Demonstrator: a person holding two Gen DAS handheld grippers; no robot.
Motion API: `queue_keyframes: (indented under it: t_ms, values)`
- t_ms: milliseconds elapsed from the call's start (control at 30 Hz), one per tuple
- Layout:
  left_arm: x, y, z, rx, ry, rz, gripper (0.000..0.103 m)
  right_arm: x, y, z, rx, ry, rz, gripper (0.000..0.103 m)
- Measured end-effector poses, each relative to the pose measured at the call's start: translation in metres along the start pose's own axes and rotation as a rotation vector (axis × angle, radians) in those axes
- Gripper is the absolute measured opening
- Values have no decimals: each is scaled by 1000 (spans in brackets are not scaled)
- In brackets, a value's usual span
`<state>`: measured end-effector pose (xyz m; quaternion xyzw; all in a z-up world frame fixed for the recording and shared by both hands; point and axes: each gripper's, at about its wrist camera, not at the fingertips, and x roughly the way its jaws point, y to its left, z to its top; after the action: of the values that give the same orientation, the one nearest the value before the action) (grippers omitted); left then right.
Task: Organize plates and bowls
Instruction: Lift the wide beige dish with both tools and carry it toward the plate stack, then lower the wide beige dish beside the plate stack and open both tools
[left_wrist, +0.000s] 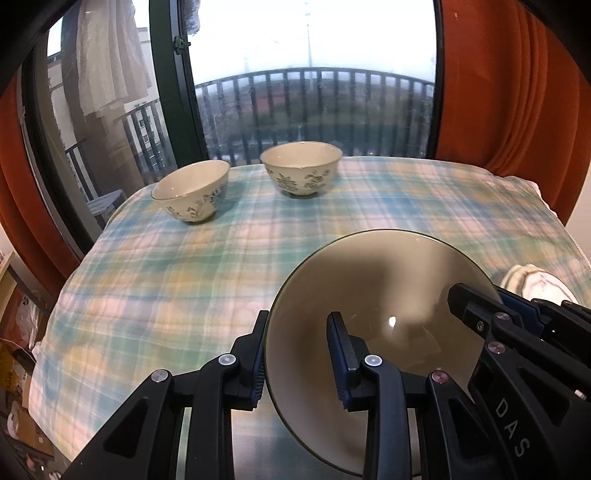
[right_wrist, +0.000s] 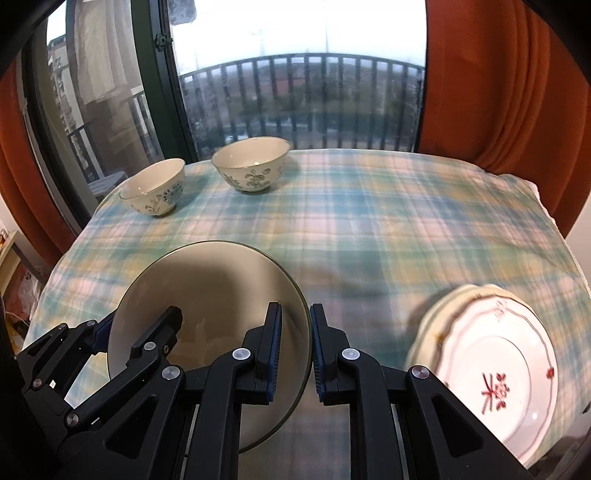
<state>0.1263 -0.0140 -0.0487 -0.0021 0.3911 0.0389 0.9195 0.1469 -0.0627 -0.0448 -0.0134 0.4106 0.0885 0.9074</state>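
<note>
A plain round beige ceramic plate with a dark rim (left_wrist: 373, 295) is being held above the plaid pastel cloth covering the worktop (left_wrist: 147, 288), tilted slightly. The left gripper (left_wrist: 300, 363) is clenching its jaws on the plate's left edge, one blue pad under the rim and one on the inner face. The right gripper (right_wrist: 295, 354) is grasping the opposite edge in the same manner. To the right, a white scalloped plate with a red motif (right_wrist: 495, 373) is lying on the cloth, apart from the held plate. At the far left of the worktop, two cream bowls with blue floral patterns (left_wrist: 192, 190) (left_wrist: 301, 168) are standing upright beside each other, near the window (left_wrist: 314, 103) with its dark railing. Rust-orange curtains (left_wrist: 517, 92) are hanging on both sides.
</note>
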Motion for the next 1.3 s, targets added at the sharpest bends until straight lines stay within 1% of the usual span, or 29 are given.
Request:
queue_keyframes:
  t_ms: [233, 367, 500, 567, 700, 833, 1000, 1033, 1067, 1100, 1167, 1233, 1267, 1300]
  values:
    - [-3, -18, -18, 22, 17, -24, 29, -8, -17, -22, 23, 11, -15, 19]
    - [-3, -30, -26, 54, 8, -29, 29, -10, -27, -33, 38, 21, -26, 19]
    - [1, -39, -32, 68, 24, -45, 29, -9, -36, -42, 47, 34, -41, 19]
    - [-2, -43, -33, 82, 7, -36, 29, -8, -41, -47, 55, 39, -43, 19]
    - [2, -43, -32, 74, 28, -58, 29, -9, -46, -48, 66, 34, -39, 19]
    - [2, -46, -33, 88, -1, -43, 29, -6, -45, -46, 58, 25, -55, 19]
    - [3, -46, -32, 89, -10, -43, 30, -3, -44, -45, 42, 5, -67, 19]
    - [3, -46, -32, 87, -9, -44, 31, -2, -44, -45, 42, 2, -67, 19]
    - [3, -47, -33, 91, -10, -52, 39, -2, -44, -45, 40, -3, -69, 19]
    - [3, -46, -33, 93, -12, -66, 42, -2, -43, -45, 34, -13, -74, 19]
    - [4, -47, -35, 97, 2, -87, 43, -1, -43, -47, 37, -19, -84, 20]
    - [4, -47, -36, 99, 15, -103, 54, 0, -42, -48, 30, -11, -80, 27]
    - [2, -46, -37, 96, 11, -85, 60, 0, -42, -48, 26, -9, -72, 30]
    - [0, -45, -37, 91, 6, -74, 64, -1, -42, -49, 23, -4, -62, 39]
